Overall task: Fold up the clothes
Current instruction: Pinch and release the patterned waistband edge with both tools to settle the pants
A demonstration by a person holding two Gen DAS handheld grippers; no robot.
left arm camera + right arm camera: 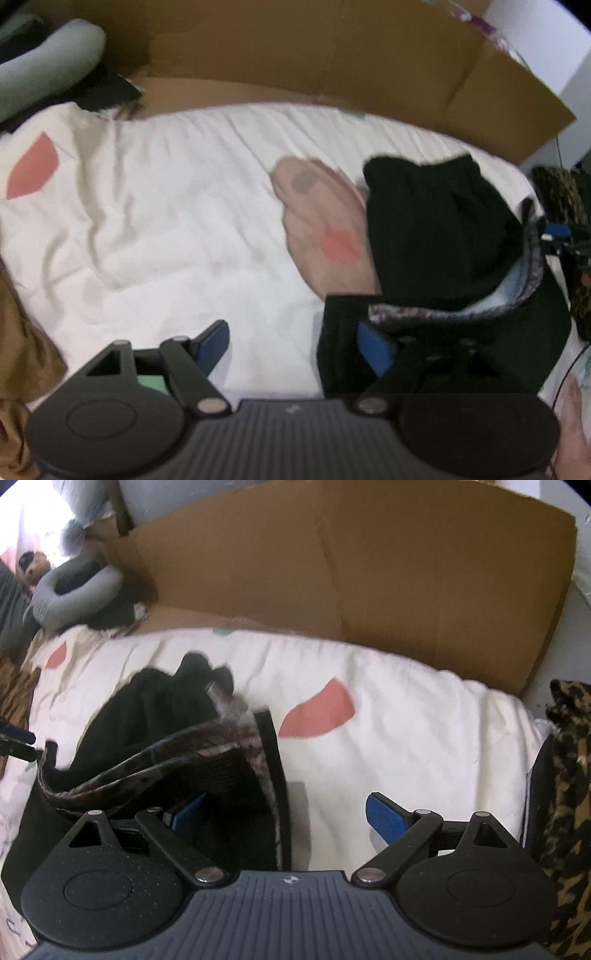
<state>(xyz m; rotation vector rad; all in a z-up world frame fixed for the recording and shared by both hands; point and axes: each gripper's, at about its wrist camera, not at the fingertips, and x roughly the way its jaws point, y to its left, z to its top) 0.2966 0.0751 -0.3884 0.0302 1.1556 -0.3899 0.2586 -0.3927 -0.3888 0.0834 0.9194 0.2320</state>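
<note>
Left gripper [299,347] has jaws wide apart, nothing clamped; its right blue pad [373,349] sits against or under the edge of the black garment [439,229], contact unclear through blur. The garment is at 3 o'clock in the left wrist view, bunched on the white bedding [177,221], with a patterned waistband [480,306] open toward the camera. A bare foot [325,225] lies at center, just beside the garment's left edge.

Right gripper [284,812] is also spread wide. Its left pad [186,810] is tucked inside the garment's waistband opening at 8 o'clock; its right pad [386,818] hangs over bare bedding, so no grip.

A cardboard sheet [369,572] stands at 12 o'clock behind the bed. Grey neck pillow [74,590] at 10 o'clock. Leopard-print fabric [569,794] at 3 o'clock.
</note>
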